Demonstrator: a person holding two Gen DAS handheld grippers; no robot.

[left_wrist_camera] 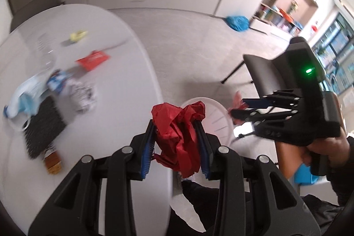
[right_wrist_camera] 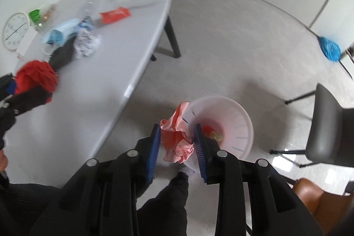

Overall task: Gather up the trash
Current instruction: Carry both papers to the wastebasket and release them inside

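Left wrist: left gripper (left_wrist_camera: 177,136) jaws pinch crumpled red paper (left_wrist_camera: 179,136); right gripper (right_wrist_camera: 177,143) jaws pinch crinkled pink paper (right_wrist_camera: 177,138).

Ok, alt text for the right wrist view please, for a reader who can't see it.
The right hand-held gripper grips crumpled pink paper over the rim of a white bin on the floor. To the left, a grey table holds scattered trash, and the left hand-held gripper grips red paper.

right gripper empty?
No. The right gripper has its fingers clamped on a crumpled pink paper, beside the white bin.
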